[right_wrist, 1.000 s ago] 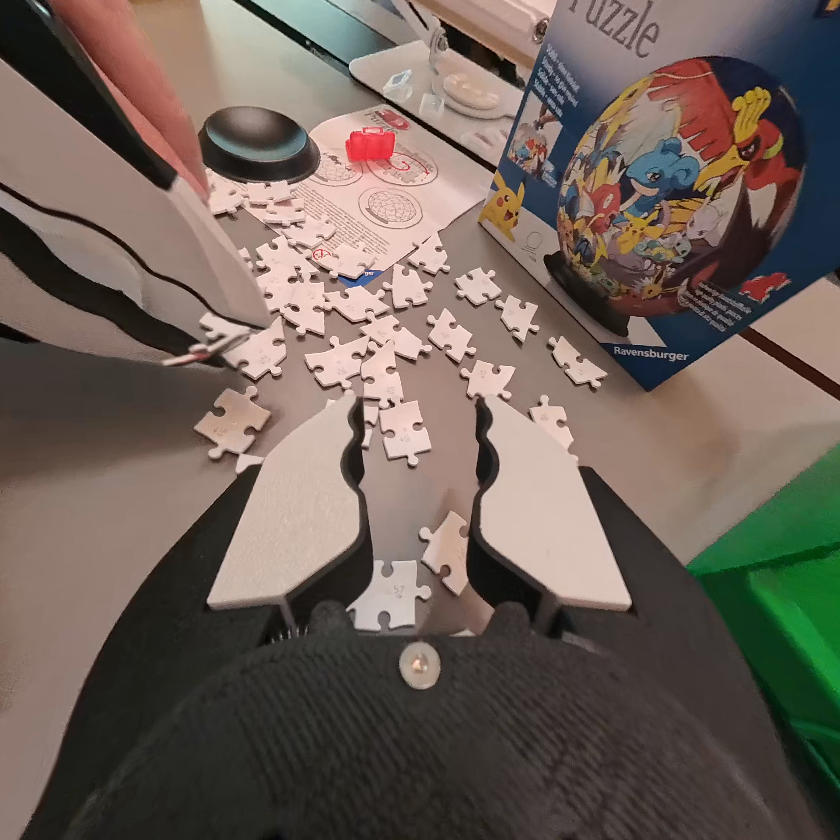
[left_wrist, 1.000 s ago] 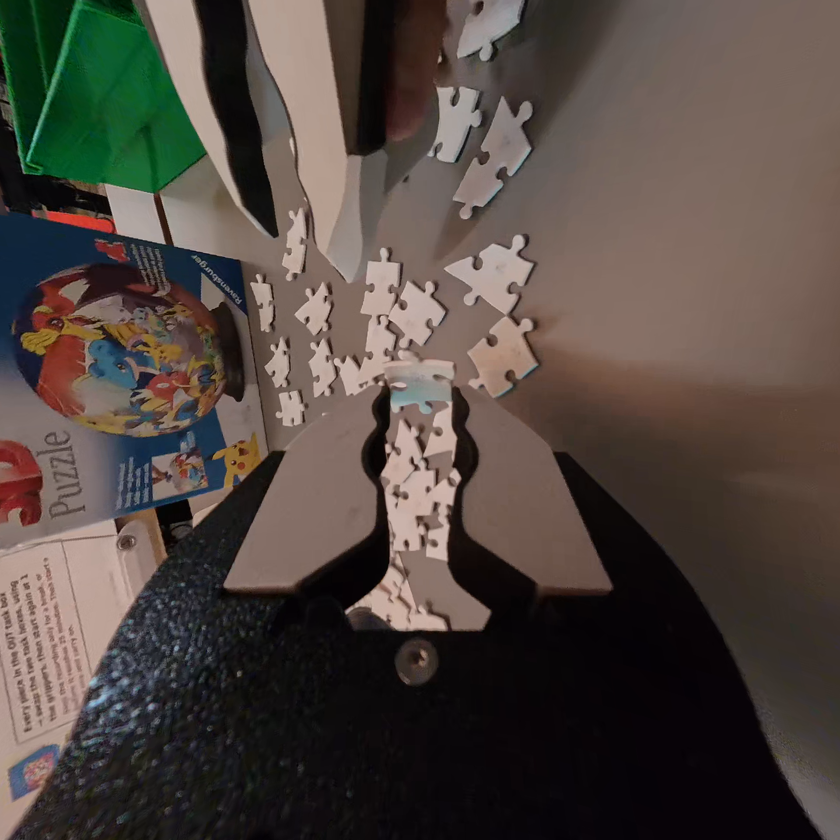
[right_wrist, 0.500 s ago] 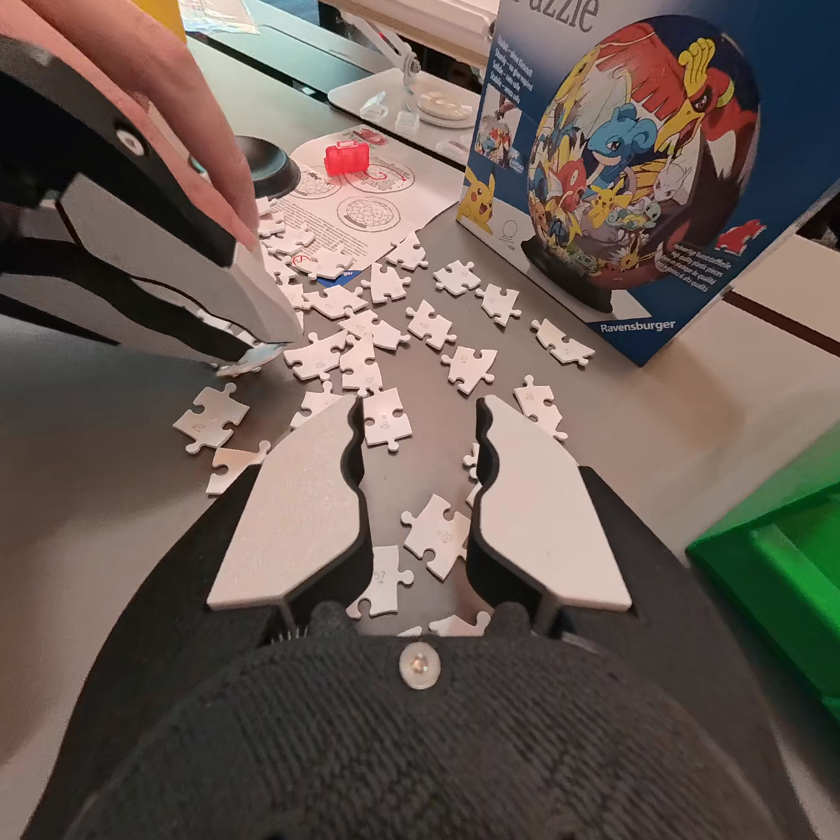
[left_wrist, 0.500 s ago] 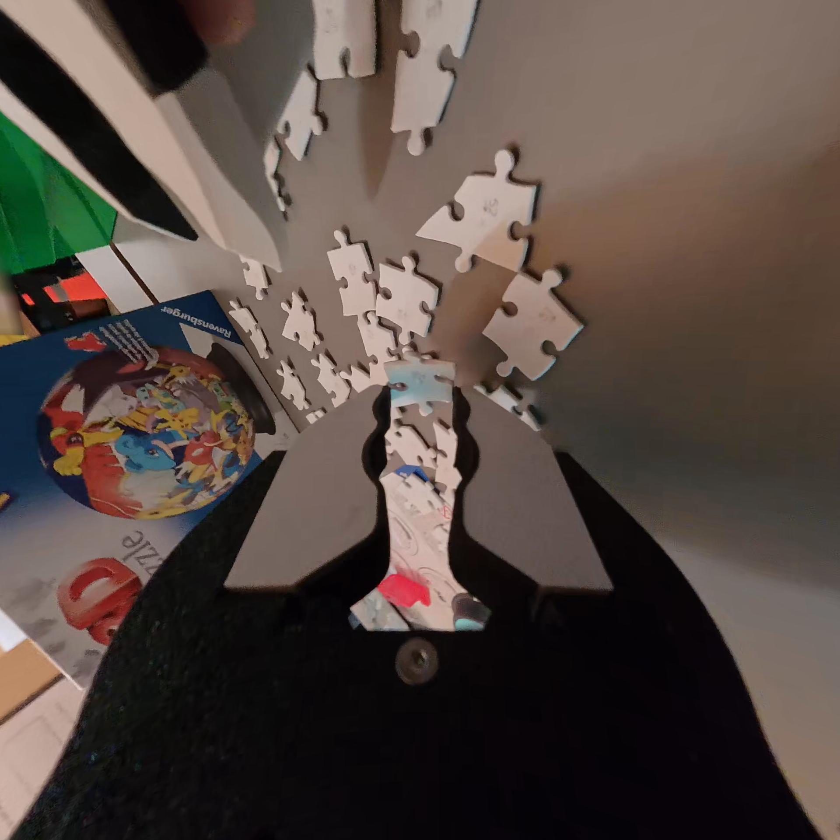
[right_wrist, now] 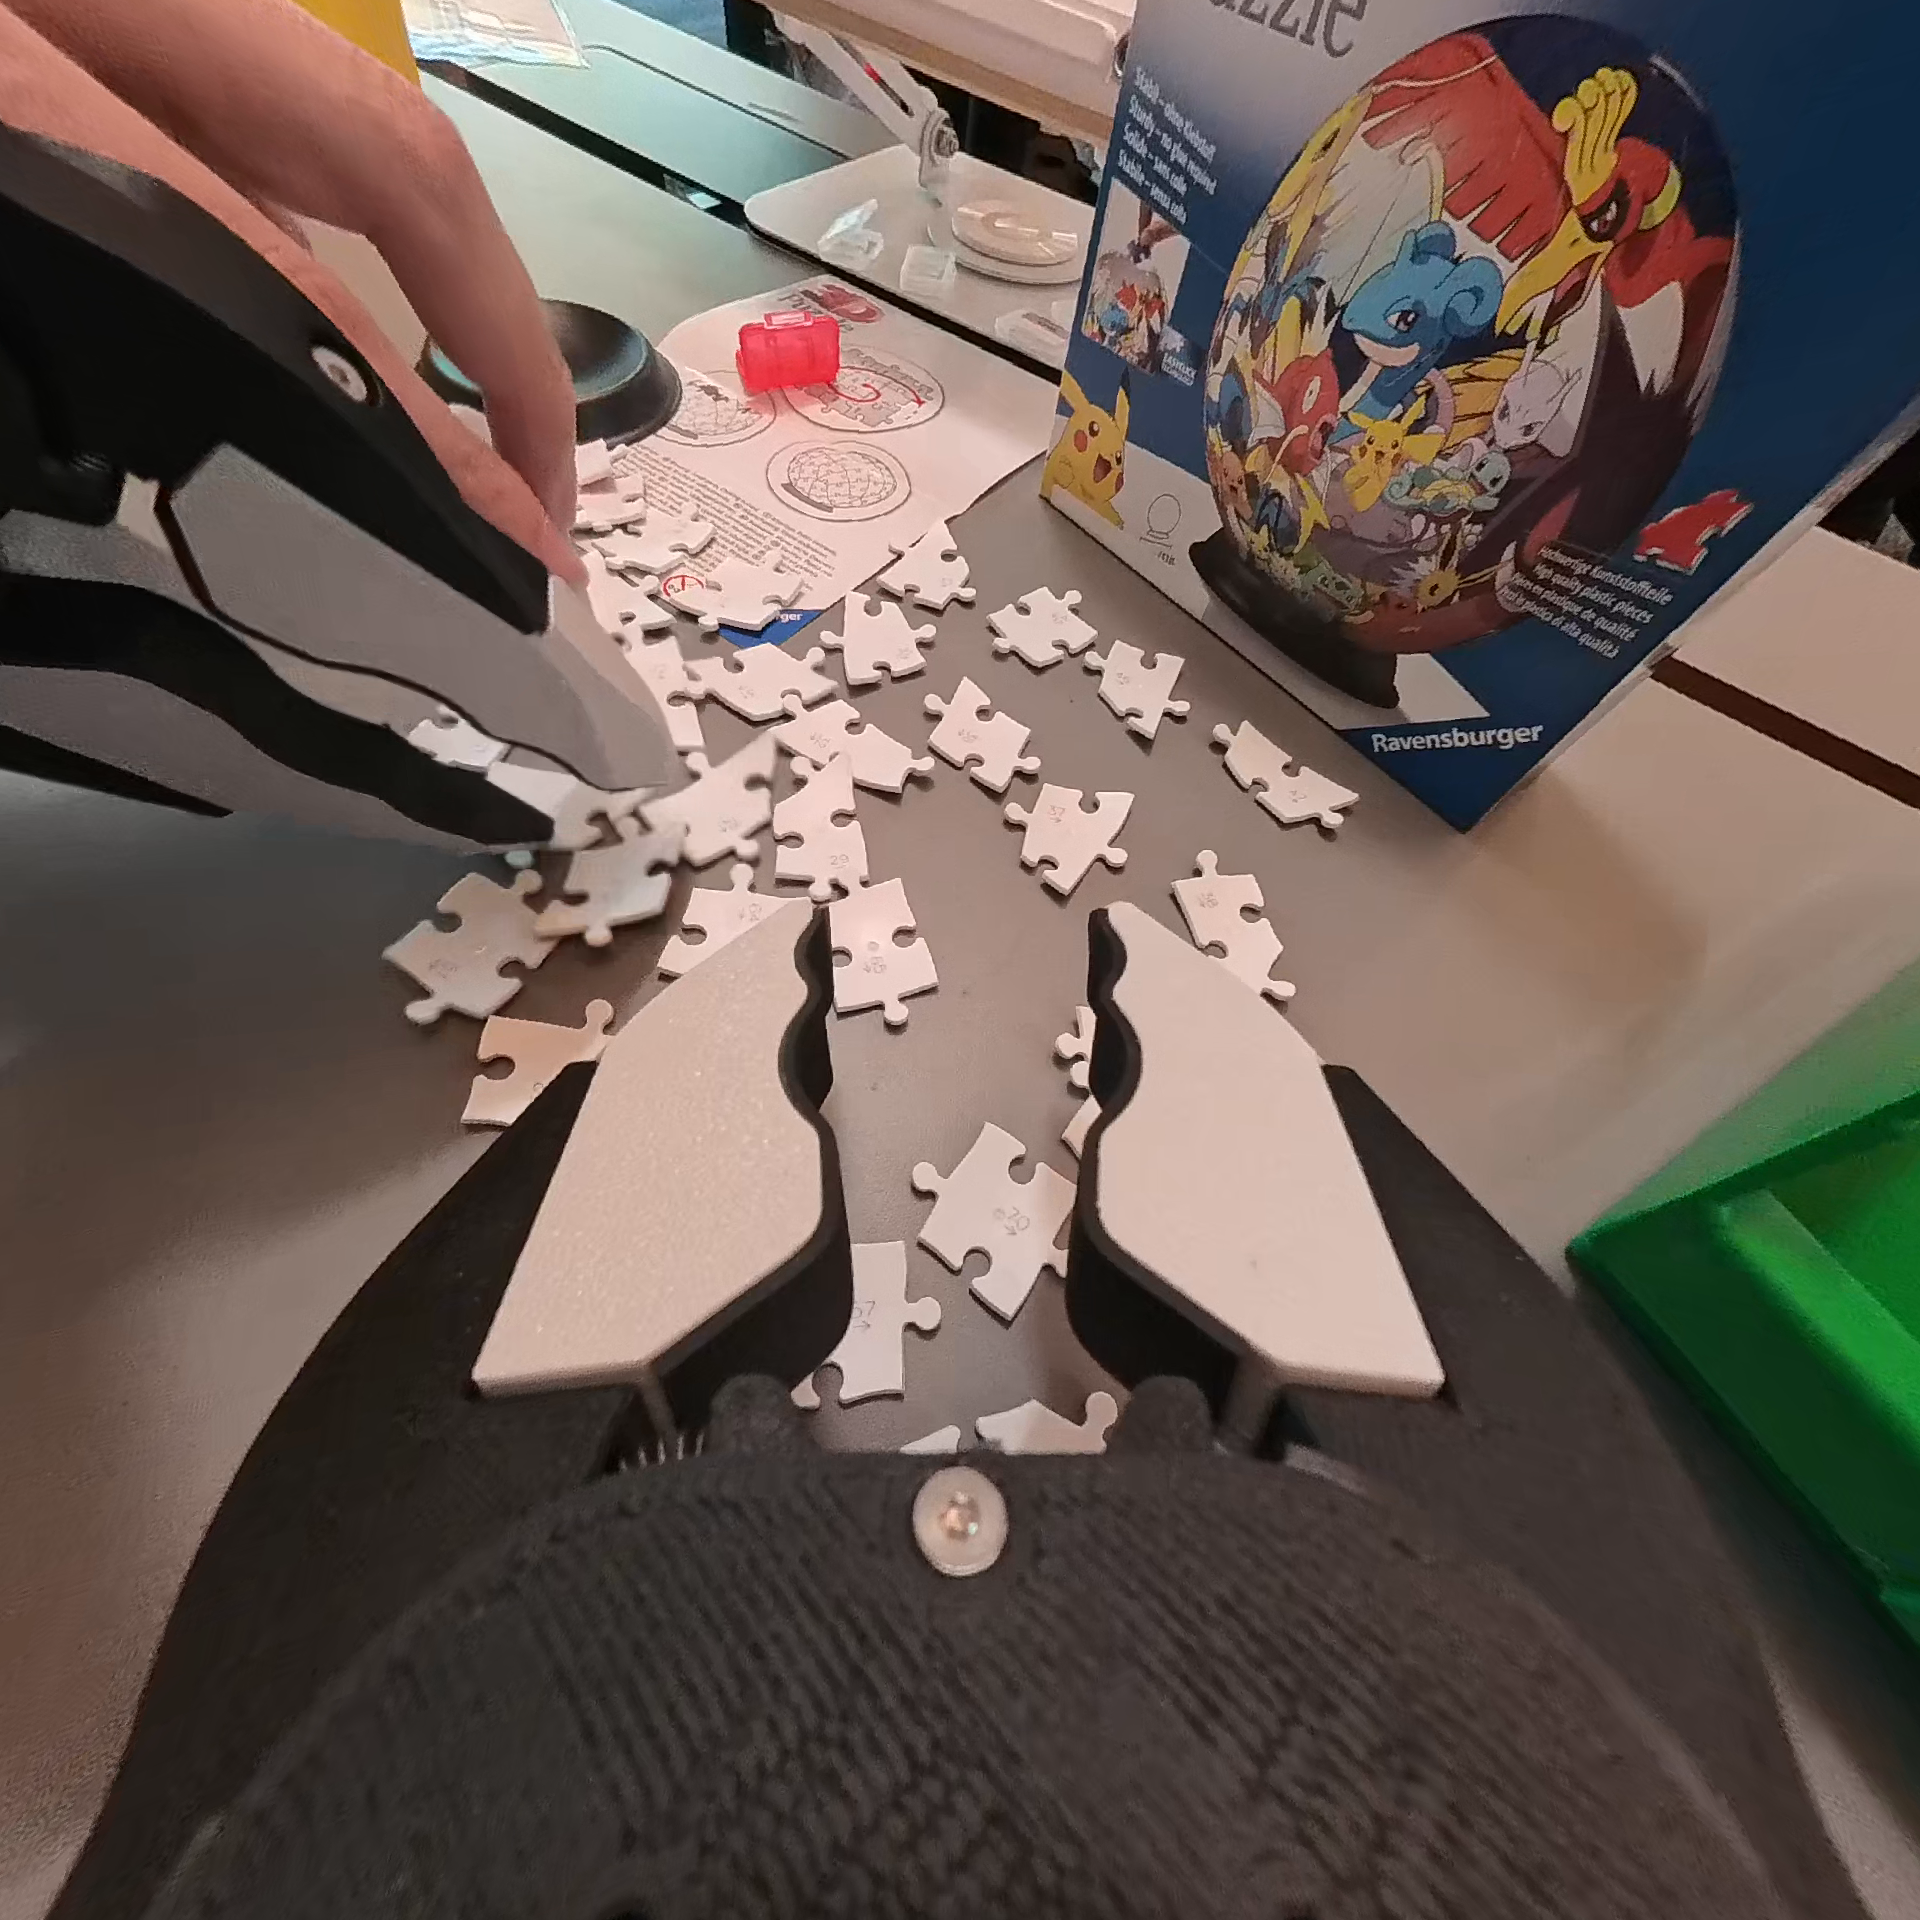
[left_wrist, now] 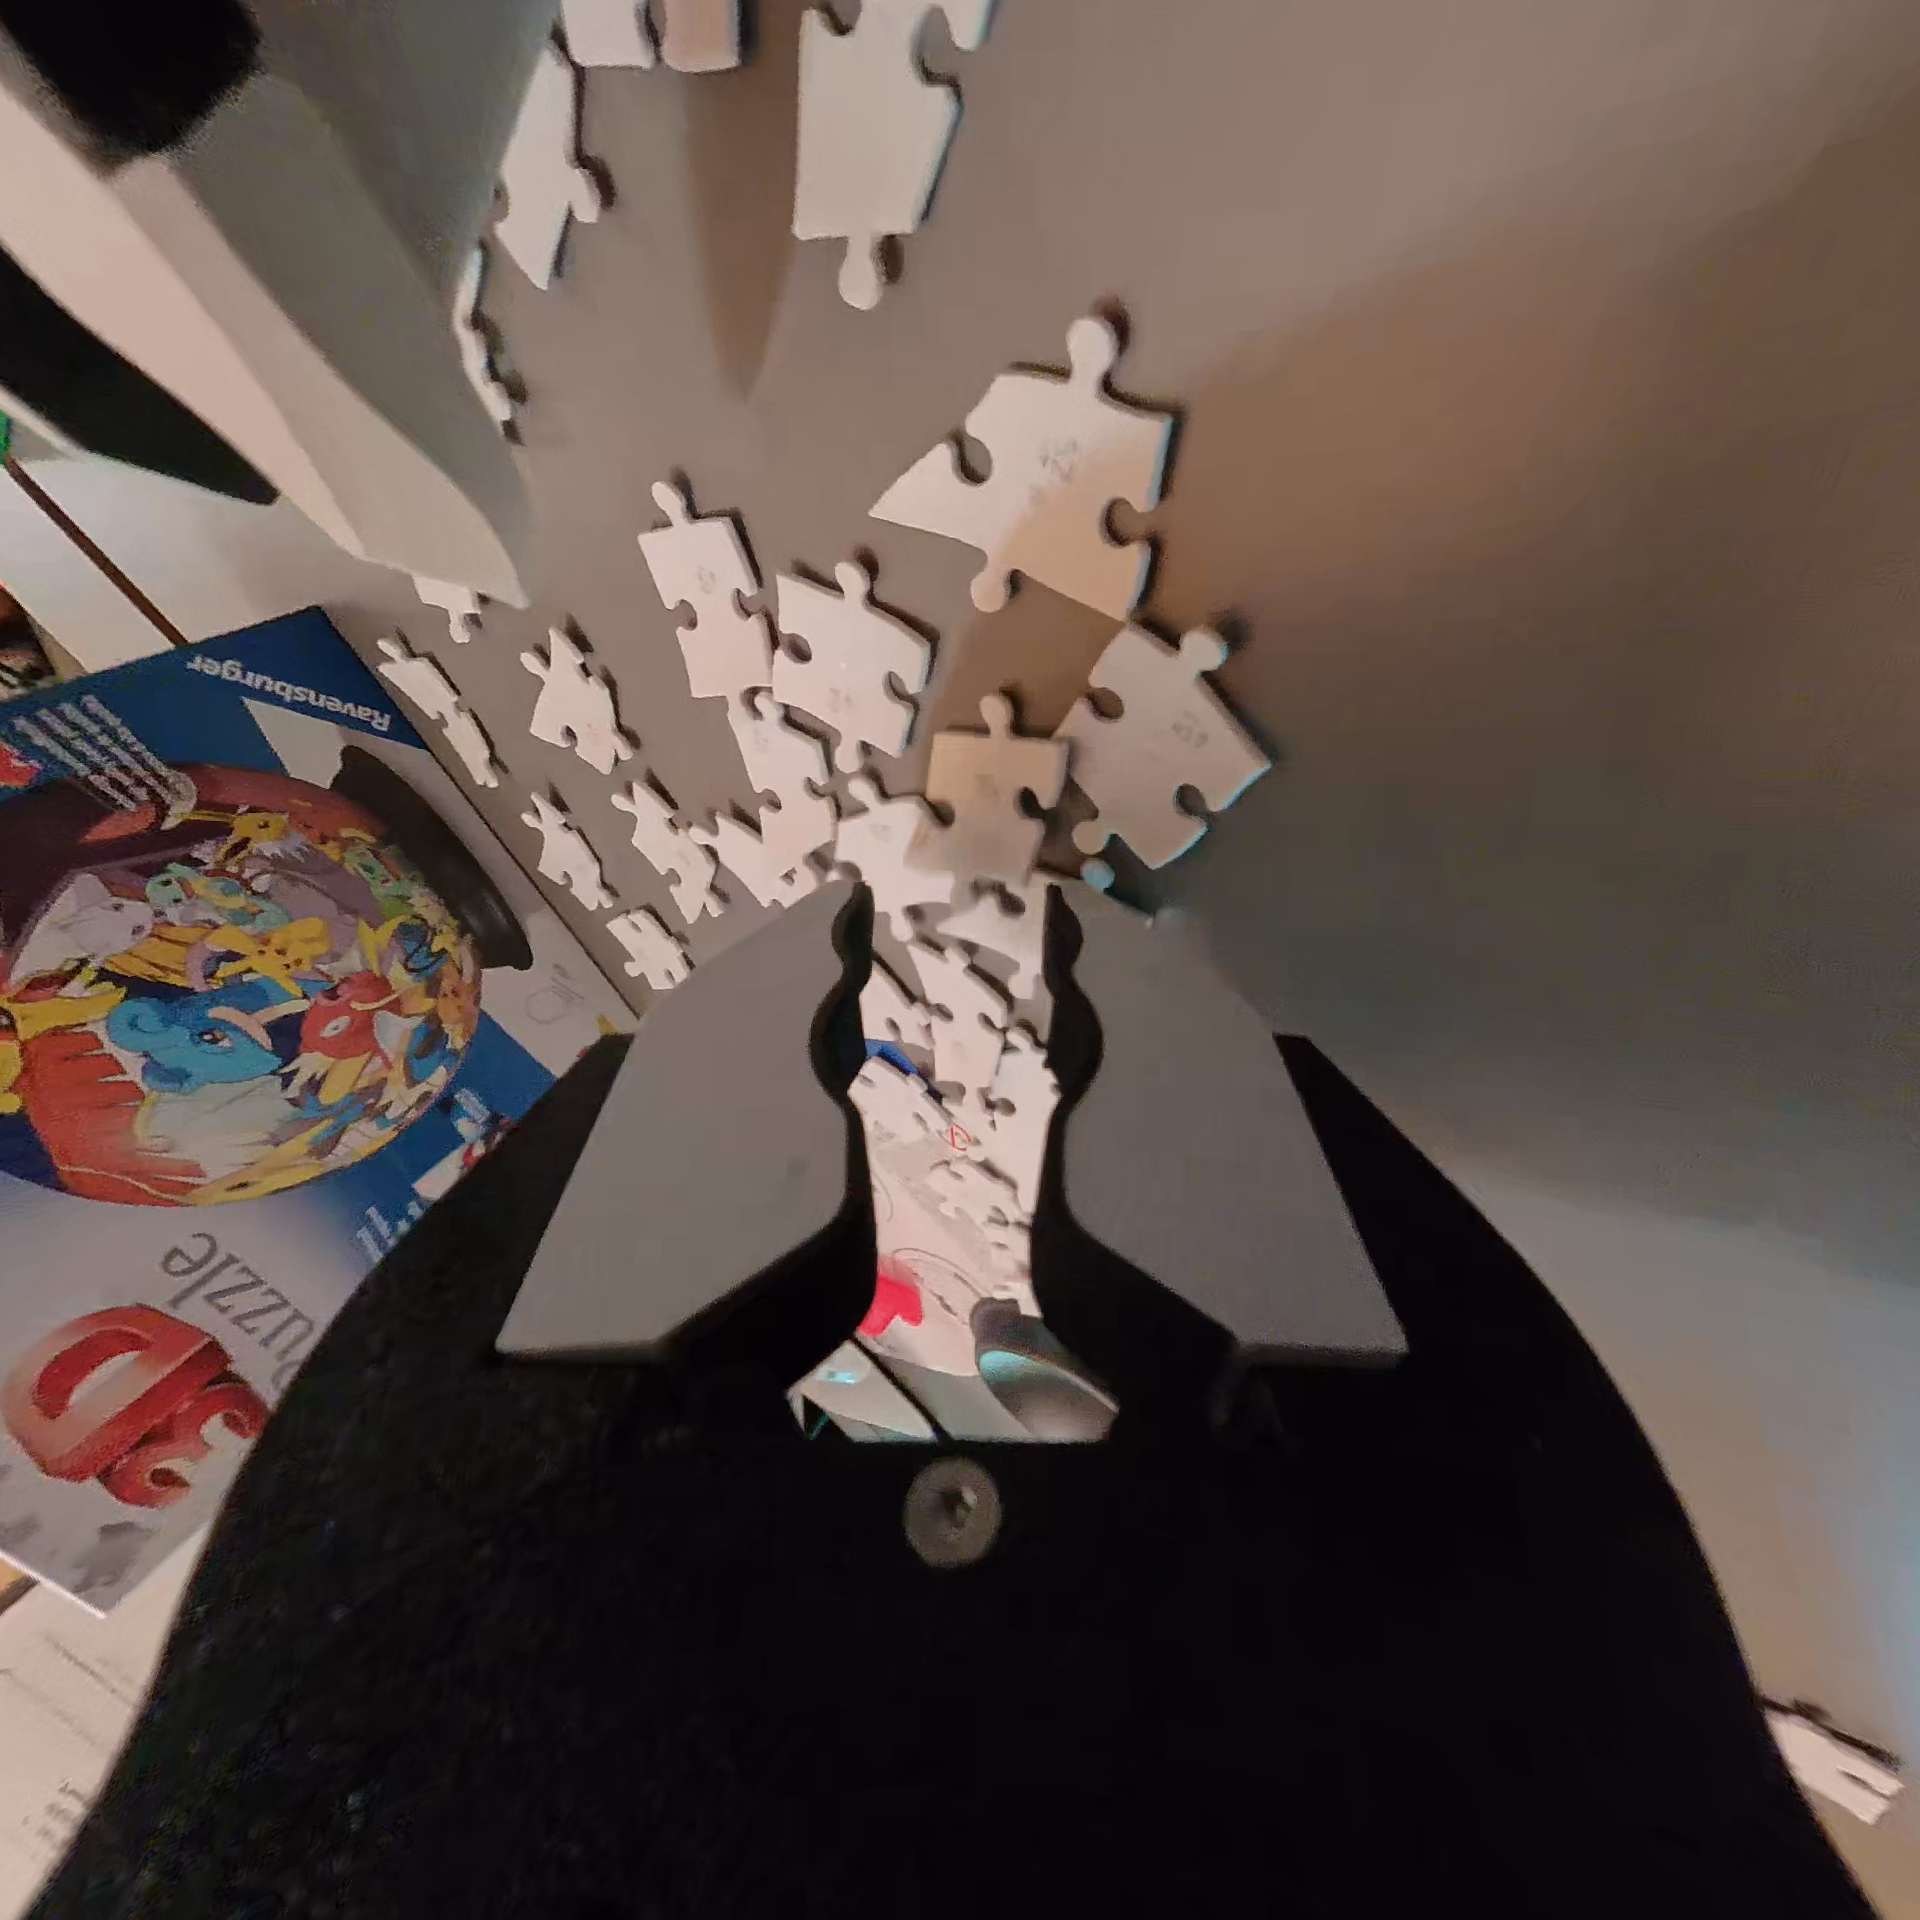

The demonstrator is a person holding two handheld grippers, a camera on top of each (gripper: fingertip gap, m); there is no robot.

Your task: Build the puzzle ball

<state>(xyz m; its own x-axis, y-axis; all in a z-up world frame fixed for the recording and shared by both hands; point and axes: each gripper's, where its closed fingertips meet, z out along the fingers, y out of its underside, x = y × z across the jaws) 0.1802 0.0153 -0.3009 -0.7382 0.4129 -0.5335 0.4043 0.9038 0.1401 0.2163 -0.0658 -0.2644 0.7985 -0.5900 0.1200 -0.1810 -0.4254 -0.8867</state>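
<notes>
Puzzle pieces (right_wrist: 1070,834) scattered white-side-up on the worktop (right_wrist: 1455,997), just ahead of the right claw (right_wrist: 956,966), spread apart, empty. Left claw (right_wrist: 582,821) low among them, can't tell about grip. Probably light, stiff, slick; best pinched by an edge.

Left tool (right_wrist: 613,800) nearly closed, right tool (right_wrist: 956,935) spread wide
</notes>
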